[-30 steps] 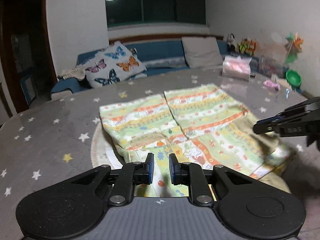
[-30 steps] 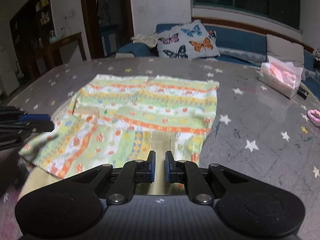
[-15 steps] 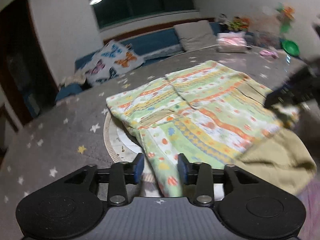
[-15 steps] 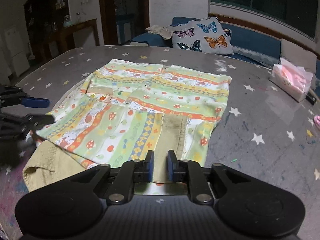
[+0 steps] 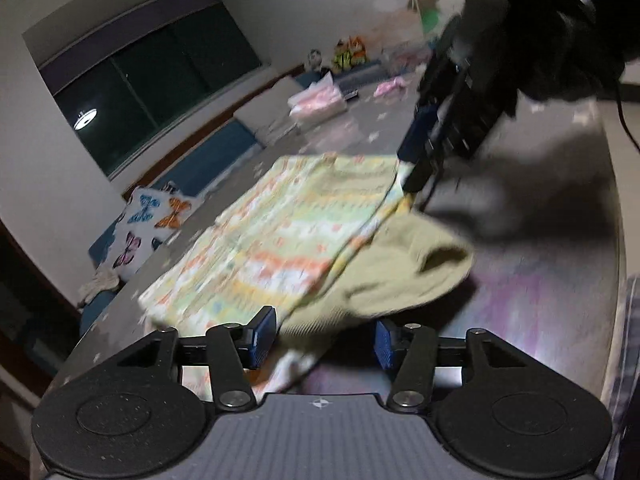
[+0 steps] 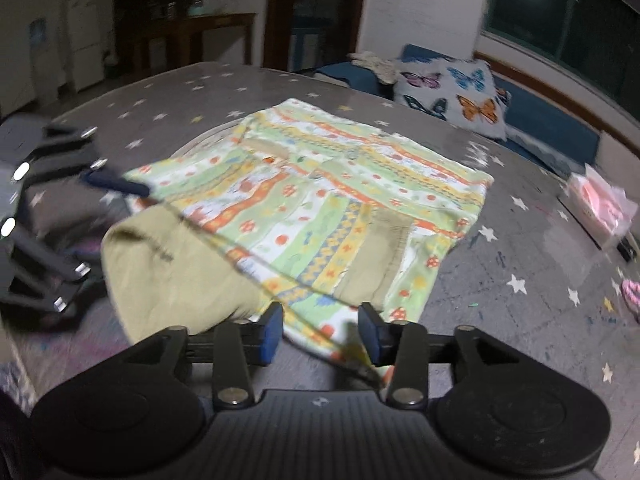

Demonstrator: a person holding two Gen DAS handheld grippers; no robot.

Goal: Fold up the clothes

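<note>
A child's garment (image 6: pixel 320 192), striped green, orange and yellow, lies flat on the grey star-print table (image 6: pixel 520 240). A khaki ribbed lining (image 6: pixel 176 264) spills out at its near corner. My right gripper (image 6: pixel 321 338) is open, and the garment's near hem lies loose between its blue pads. My left gripper (image 5: pixel 323 340) is open wide over the khaki part (image 5: pixel 384 276) and the patterned edge (image 5: pixel 280 240). In the left wrist view the right gripper (image 5: pixel 412 168) hangs over the far corner, held by a dark-sleeved arm. In the right wrist view one blue fingertip (image 6: pixel 120 183) of the left gripper touches the cloth's left edge.
A pink tissue pack (image 6: pixel 600 208) and a small pink item (image 6: pixel 632 292) sit on the table's right side. A butterfly pillow (image 6: pixel 452 96) rests on the blue sofa (image 6: pixel 552 124) behind. Toys (image 5: pixel 348 52) line the far wall. A dark cabinet (image 6: pixel 192 32) stands at the back left.
Both grippers were shut on the garment's near hem one second ago. The left opened first, then the right. Both now stand wide open, and the left view has swung and tilted.
</note>
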